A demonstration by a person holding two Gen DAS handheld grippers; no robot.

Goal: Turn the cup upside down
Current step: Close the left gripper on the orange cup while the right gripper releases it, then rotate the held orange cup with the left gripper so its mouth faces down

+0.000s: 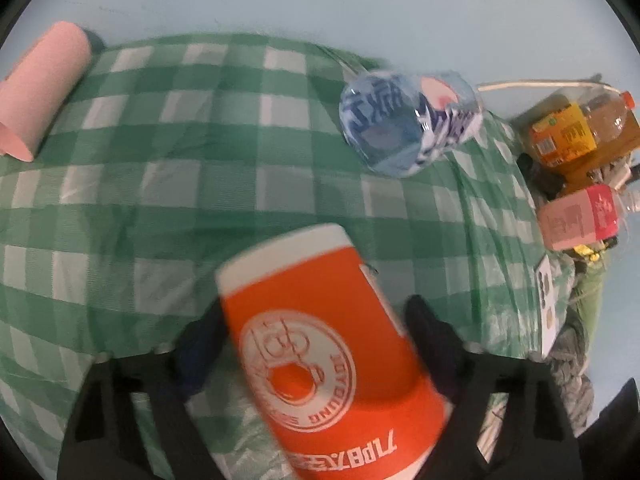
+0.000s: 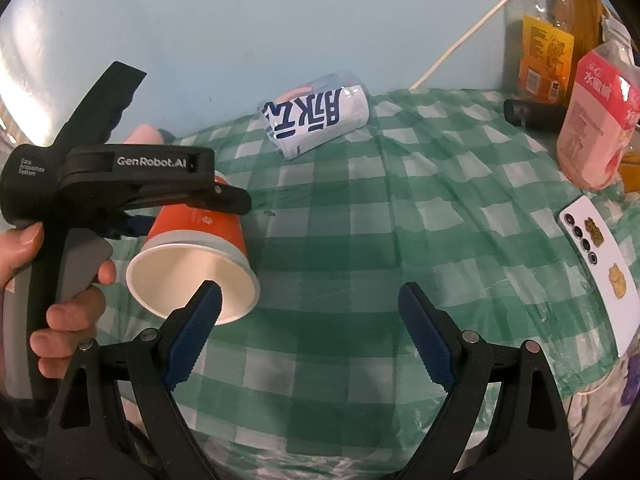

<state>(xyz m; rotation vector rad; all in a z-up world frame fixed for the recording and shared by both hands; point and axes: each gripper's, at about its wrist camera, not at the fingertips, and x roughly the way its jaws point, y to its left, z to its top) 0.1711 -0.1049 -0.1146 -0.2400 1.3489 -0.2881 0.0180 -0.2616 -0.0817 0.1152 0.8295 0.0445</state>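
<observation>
An orange paper cup [image 1: 320, 344] with a white logo is clamped between the fingers of my left gripper [image 1: 316, 336], held above the green checked cloth. Its white base points away from the camera. In the right wrist view the same cup [image 2: 196, 256] is tilted, its open white mouth facing the camera and slightly down, and the left gripper [image 2: 224, 200] is shut on it. My right gripper [image 2: 308, 312] is open and empty, just right of the cup's mouth.
A blue and white bottle [image 2: 316, 120] lies on its side on the cloth [image 2: 400, 220]. A pink roll [image 1: 36, 92] lies at far left. An amber bottle [image 2: 548, 40], a pink bottle [image 2: 596, 120] and a white phone [image 2: 600, 268] are at the right.
</observation>
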